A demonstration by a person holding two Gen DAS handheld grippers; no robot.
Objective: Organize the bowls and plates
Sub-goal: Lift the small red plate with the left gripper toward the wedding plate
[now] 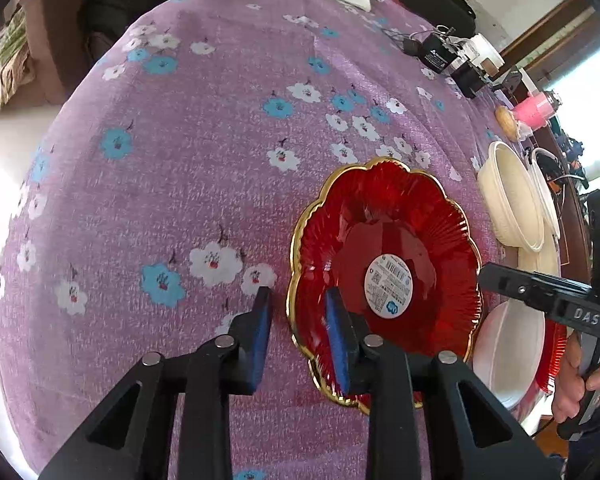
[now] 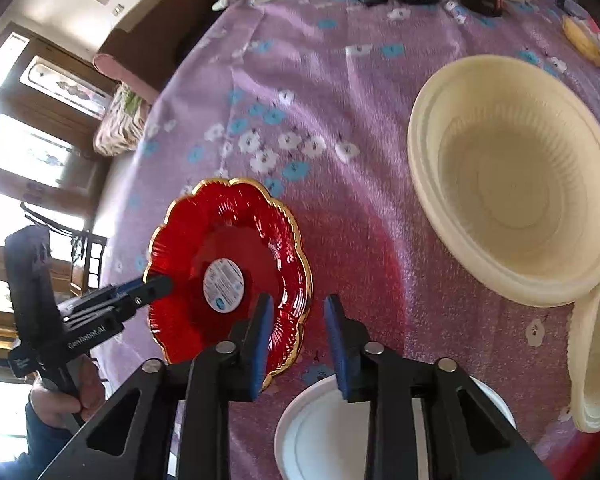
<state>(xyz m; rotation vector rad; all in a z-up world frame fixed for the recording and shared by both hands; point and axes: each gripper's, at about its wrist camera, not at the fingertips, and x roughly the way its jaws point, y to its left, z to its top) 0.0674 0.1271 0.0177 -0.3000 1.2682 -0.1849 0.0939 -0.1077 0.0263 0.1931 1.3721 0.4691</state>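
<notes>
Left tool (image 1: 298, 294) sits closest to its own camera, 2 blue pads (image 1: 260, 332) spread, gold rim of the red plate (image 1: 400, 208) running between them. 1 pad is over the plate, the other over the cloth (image 1: 180, 160), with a strip of cloth visible between that pad and the rim, so no pinch is seen. Right tool (image 2: 299, 299) is the same on the opposite side of the plate: pads spread, 1 over the plate, 1 outside the rim, not pressing it. Each tool is held by a hand (image 1: 572, 392).

Red plate is on the purple flowered cloth covering the desk (image 2: 380, 240), scalloped edge, round white label (image 1: 389, 285) at its centre. Cannot tell if it lies flat or is tipped up.

Cream bowl (image 2: 512, 184) stands upright beyond the right tool, apart from the red plate, with 1 more cream piece (image 2: 592, 360) just beside it. White bowl (image 2: 320, 432) is near the camera under the right tool, close to the red plate's rim. Black chargers (image 1: 438, 56) lie at the far desk edge.
</notes>
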